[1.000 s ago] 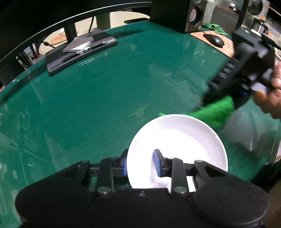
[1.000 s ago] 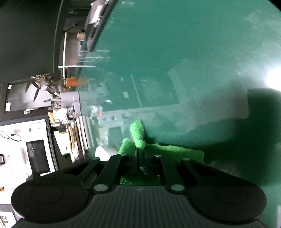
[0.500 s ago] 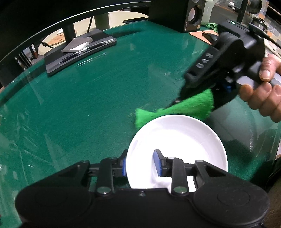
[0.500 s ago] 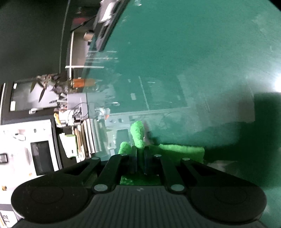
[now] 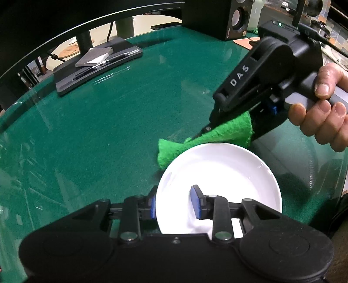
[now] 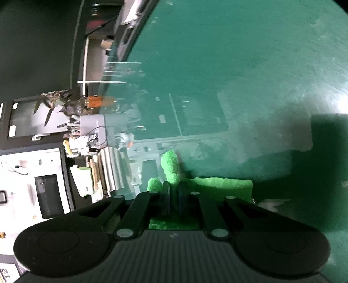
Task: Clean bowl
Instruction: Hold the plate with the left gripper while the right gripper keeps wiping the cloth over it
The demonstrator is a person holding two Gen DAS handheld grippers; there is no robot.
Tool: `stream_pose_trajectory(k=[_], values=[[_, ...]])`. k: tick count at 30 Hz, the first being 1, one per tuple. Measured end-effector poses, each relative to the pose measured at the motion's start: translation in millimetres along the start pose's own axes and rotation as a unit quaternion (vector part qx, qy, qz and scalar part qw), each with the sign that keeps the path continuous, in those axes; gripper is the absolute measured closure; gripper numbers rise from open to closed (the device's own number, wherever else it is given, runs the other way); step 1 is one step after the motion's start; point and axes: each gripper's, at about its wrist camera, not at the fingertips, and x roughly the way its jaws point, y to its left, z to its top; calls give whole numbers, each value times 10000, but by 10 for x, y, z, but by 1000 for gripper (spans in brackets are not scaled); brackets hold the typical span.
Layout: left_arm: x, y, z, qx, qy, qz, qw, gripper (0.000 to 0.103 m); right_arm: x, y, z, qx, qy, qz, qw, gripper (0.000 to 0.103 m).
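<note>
A white bowl (image 5: 228, 174) rests low in the left wrist view on the green glass table (image 5: 97, 130). My left gripper (image 5: 174, 205) is shut on the bowl's near left rim, with one blue pad (image 5: 153, 206) outside the rim and the other inside. Just beyond the far rim, a hand (image 5: 322, 113) holds my right gripper (image 5: 204, 130), which is shut on a green cloth (image 5: 206, 141). The cloth drapes along the far rim and onto the table at its left. In the right wrist view the right gripper (image 6: 173, 196) pinches the same cloth (image 6: 217, 185).
A black monitor base (image 5: 95, 63) carrying a notepad and pens stands at the back left. A speaker (image 5: 237, 19) and an orange mouse pad (image 5: 248, 42) are at the back right. The table's curved edge runs along the far left.
The right gripper has carried the green cloth leftward from the right side to the bowl's far rim. The bowl and the left gripper have stayed put.
</note>
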Motion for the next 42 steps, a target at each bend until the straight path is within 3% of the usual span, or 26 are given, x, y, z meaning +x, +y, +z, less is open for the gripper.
stream_pose_trajectory(k=[8,18,26,30,34,42], values=[[23,0,32,309,21,-190,9993,70,-391,-238,-208,279,32,-152,9995,94],[36,-3,43,246,80,-171,9995,70,136,78,27,-182,161,9,9997,94],[44,2,43,288,18,-247,9993,68,-271,-195,-153,106,-62,-140,9998,94],[18,28,15,-155,-95,10,9998,72,-355,-333,-295,260,-115,-242,9993,94],[-131,124,-65,-932,-199,-83,9954,73,-380,-371,-352,368,-269,-126,9989,94],[-205,14,-133,-1188,-147,309,9923,75,-414,-344,-352,296,-293,-112,9991,94]])
